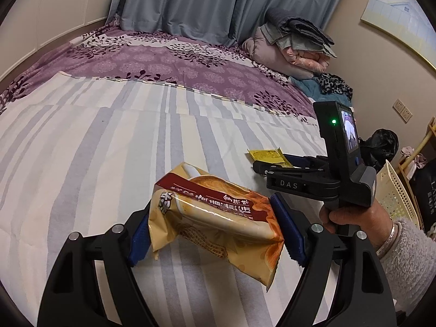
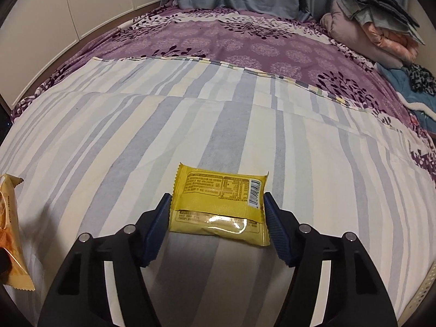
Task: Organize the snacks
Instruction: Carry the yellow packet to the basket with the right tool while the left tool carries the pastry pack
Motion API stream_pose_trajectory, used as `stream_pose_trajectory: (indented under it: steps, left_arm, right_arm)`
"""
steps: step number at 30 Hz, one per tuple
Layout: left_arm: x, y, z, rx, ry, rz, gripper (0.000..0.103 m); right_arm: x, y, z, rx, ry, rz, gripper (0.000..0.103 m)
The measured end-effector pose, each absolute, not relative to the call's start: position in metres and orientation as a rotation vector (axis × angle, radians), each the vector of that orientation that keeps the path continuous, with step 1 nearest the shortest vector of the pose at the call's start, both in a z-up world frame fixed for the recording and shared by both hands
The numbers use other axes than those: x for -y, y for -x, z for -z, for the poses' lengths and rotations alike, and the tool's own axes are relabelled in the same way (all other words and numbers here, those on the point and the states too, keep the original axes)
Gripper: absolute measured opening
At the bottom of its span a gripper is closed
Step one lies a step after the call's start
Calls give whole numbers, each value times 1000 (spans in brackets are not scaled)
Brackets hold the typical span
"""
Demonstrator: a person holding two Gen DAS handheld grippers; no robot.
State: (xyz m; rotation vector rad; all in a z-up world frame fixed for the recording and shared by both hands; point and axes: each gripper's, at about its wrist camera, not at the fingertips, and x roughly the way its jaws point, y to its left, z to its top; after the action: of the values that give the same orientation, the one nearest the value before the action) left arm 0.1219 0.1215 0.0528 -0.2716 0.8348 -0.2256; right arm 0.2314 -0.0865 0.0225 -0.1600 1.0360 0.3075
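The left gripper (image 1: pixel 215 234) has its jaws closed across the short ends of the orange pastry packet (image 1: pixel 218 218), holding it tilted and clear of the striped sheet (image 1: pixel 109 150), presumably for transfer. The right gripper (image 2: pixel 216 223) has its jaws pressed against both sides of the yellow packet (image 2: pixel 220 201), label side down; whether it is lifted cannot be told. Both packets are near the bed's (image 2: pixel 218 41) near edge. A perforated basket (image 1: pixel 397 193) beside the bed is the likely destination.
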Motion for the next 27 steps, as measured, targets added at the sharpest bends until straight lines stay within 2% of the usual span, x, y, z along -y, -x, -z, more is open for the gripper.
stream_pose_trajectory:
  steps: [27]
  left_arm:
    - [-80, -95, -102, -756, 236, 326, 80]
  right_arm:
    - [217, -104, -108, -885, -62, -175, 64]
